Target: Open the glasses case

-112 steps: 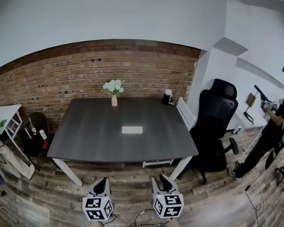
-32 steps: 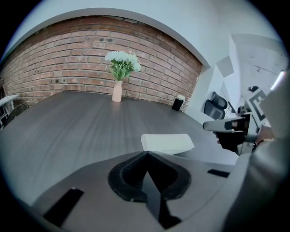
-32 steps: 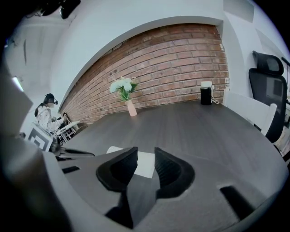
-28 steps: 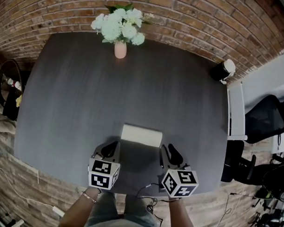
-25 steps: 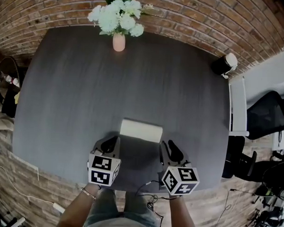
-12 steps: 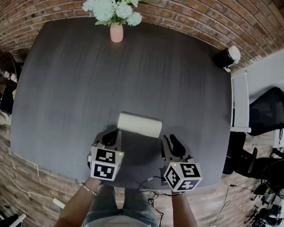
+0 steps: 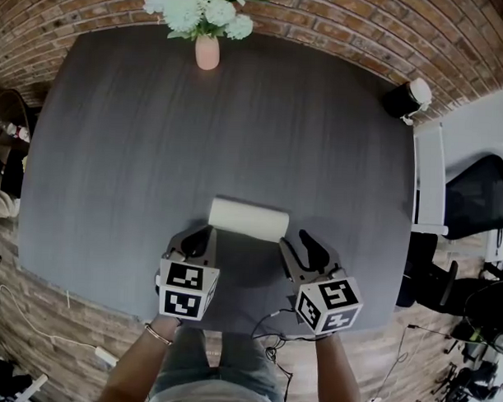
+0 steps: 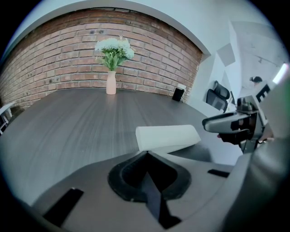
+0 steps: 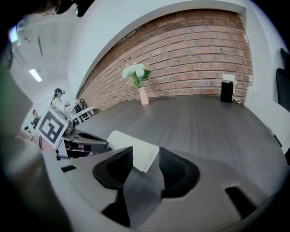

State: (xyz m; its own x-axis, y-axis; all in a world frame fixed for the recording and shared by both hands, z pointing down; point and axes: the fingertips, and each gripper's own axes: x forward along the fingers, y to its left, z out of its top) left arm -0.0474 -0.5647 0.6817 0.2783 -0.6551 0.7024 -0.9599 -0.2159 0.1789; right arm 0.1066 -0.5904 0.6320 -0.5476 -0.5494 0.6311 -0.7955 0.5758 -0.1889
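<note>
The white glasses case (image 7: 249, 219) lies shut on the dark table (image 7: 138, 151), near the front edge. My left gripper (image 7: 202, 235) rests just before the case's left end, its jaws meeting at the tips in the left gripper view (image 8: 146, 155), with the case (image 8: 167, 137) right beyond them. At the case's right end my right gripper (image 7: 298, 245) has its jaws opening. In the right gripper view the case's end (image 9: 133, 148) shows in the gap of the gripper (image 9: 145, 159), and the pads do not press on it.
A pink vase of white flowers (image 7: 207, 50) stands at the table's far edge. A black cylinder with a white top (image 7: 407, 98) sits at the far right corner. A white chair (image 7: 429, 186) and a black office chair (image 7: 482, 196) stand right of the table.
The person has come up to the table and set both grippers at the case's ends. In the last half second the right gripper rolled and its jaws spread. The case has not moved.
</note>
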